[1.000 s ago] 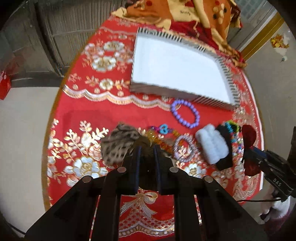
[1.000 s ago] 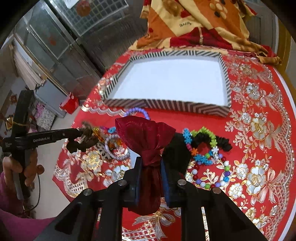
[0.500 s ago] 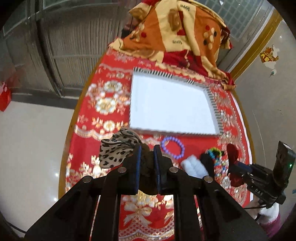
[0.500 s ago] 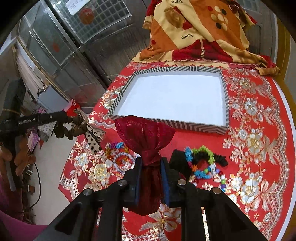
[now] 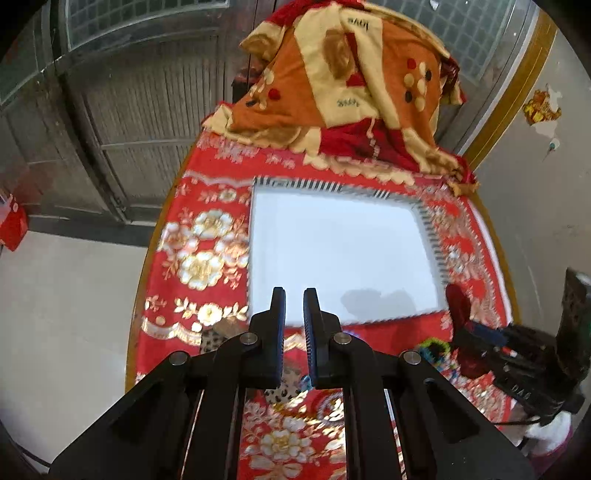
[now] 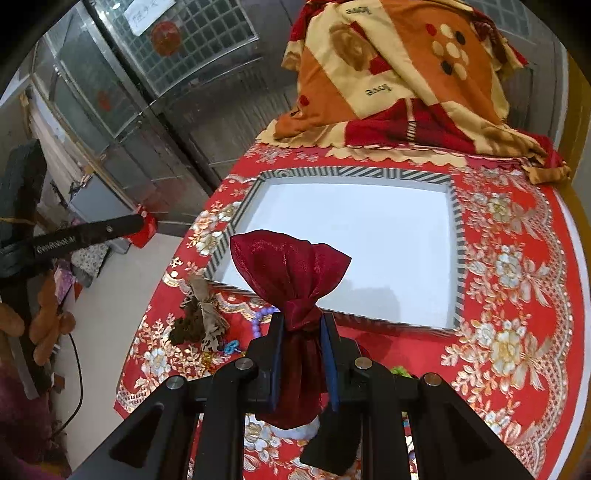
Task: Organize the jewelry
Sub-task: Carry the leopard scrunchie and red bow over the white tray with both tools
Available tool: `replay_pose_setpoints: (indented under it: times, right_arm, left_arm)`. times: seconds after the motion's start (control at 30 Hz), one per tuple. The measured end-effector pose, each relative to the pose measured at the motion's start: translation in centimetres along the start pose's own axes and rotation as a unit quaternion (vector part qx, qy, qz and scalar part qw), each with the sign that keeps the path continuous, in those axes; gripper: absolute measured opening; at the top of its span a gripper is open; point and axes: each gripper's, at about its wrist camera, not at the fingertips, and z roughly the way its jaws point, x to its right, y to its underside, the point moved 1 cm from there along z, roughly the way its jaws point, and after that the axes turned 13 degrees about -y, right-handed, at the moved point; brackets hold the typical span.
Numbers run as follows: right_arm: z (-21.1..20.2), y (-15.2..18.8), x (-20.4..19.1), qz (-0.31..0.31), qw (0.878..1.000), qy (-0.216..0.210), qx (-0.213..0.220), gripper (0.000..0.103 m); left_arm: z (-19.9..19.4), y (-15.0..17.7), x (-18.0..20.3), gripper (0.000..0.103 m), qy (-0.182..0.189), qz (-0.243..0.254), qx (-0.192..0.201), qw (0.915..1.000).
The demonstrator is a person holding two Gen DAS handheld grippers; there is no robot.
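Red floral tablecloth (image 6: 517, 266), striped tray (image 6: 458, 258) empty. Right gripper (image 6: 303, 328) clamped on red bow (image 6: 291, 266) near tray. Left gripper (image 5: 294, 306) jaws just closed, nearly together, nothing between; leopard bow (image 6: 199, 317) on cloth. Nothing sorted yet.

Word "love", printed upside down, on orange-and-cream blanket (image 6: 406, 74) at far end of table: once near top edge, once lower on cream stripe. Same word legible upside down near blanket top in left wrist view; second dark word lower down too blurred to read. White lettering on black arm of left hand-held gripper (image 6: 74, 238), blurred, unreadable. White paper notice (image 6: 147, 11) with handwritten characters on glass door, illegible.
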Motion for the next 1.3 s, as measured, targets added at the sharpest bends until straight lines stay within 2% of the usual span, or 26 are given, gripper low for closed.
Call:
replay_pose_setpoints:
  times: [0.03, 0.1, 0.13, 0.17, 0.2, 0.3, 0.37, 0.47, 0.63, 0.8, 0.83, 0.87, 0.9, 0.93, 1.1, 1.3]
  right_arm:
    - [0.4, 0.0, 0.0, -0.002, 1.000, -0.002, -0.004, 0.019]
    - [1.0, 0.0, 0.2, 0.001, 1.000, -0.005, -0.012, 0.018]
    - [1.5, 0.1, 0.3, 0.004, 1.000, -0.009, -0.017, 0.018]
    - [1.9, 0.1, 0.4, 0.006, 1.000, -0.011, -0.022, 0.018]
    - [2.2, 0.2, 0.5, 0.006, 1.000, -0.012, -0.026, 0.018]
    - [3.0, 0.3, 0.6, 0.004, 0.999, -0.017, -0.041, 0.019]
    - [3.2, 0.3, 0.4, 0.000, 0.999, -0.020, -0.047, 0.019]
    - [3.3, 0.3, 0.3, -0.001, 0.999, -0.022, -0.049, 0.019]
    - [3.3, 0.4, 0.6, 0.005, 0.999, -0.024, -0.049, 0.019]
    - [3.4, 0.4, 0.8, 0.011, 0.998, -0.025, -0.048, 0.019]
    - [3.3, 0.5, 0.8, 0.010, 0.998, -0.026, -0.048, 0.019]
    - [3.3, 0.4, 0.7, 0.010, 0.998, -0.026, -0.048, 0.019]
    - [3.4, 0.4, 0.6, 0.007, 0.998, -0.026, -0.048, 0.019]
    - [3.4, 0.4, 0.5, 0.006, 0.998, -0.025, -0.048, 0.019]
    - [3.2, 0.1, -0.1, -0.001, 0.999, -0.028, -0.045, 0.019]
    - [2.9, -1.5, -0.1, -0.002, 0.999, -0.023, -0.032, 0.019]
  left_arm:
    - [0.7, 0.6, -0.4, 0.010, -0.003, -0.006, -0.016, 0.9998]
    - [2.3, 1.7, -1.4, 0.019, -0.004, -0.031, -0.046, 0.9985]
    - [3.3, 2.5, -2.2, 0.038, -0.007, -0.050, -0.059, 0.9970]
    - [4.2, 3.1, -2.7, 0.048, -0.013, -0.066, -0.069, 0.9954]
    - [5.5, 3.9, -3.3, 0.049, -0.020, -0.085, -0.086, 0.9925]
    - [8.7, 5.7, -3.5, 0.049, -0.030, -0.101, -0.124, 0.9866]
    - [10.1, 6.6, -2.8, 0.049, -0.061, -0.085, -0.122, 0.9869]
    - [11.3, 7.4, -1.6, 0.049, -0.087, -0.057, -0.122, 0.9871]
    - [12.8, 8.8, -1.4, 0.050, -0.106, -0.026, -0.135, 0.9848]
    - [13.3, 9.0, -1.7, 0.050, -0.093, -0.032, -0.134, 0.9861]
    - [13.3, 9.1, -1.5, 0.046, -0.093, -0.023, -0.131, 0.9868]
    - [13.2, 9.1, -1.3, 0.027, -0.090, -0.018, -0.122, 0.9883]
    - [13.1, 9.3, -1.3, 0.020, -0.083, -0.016, -0.120, 0.9892]
    - [13.0, 9.4, -1.4, 0.018, -0.073, -0.019, -0.125, 0.9894]
    - [10.5, 8.6, -2.0, 0.015, -0.017, -0.045, -0.128, 0.9906]
    - [4.5, 4.3, -1.8, 0.015, 0.017, -0.036, -0.067, 0.9969]
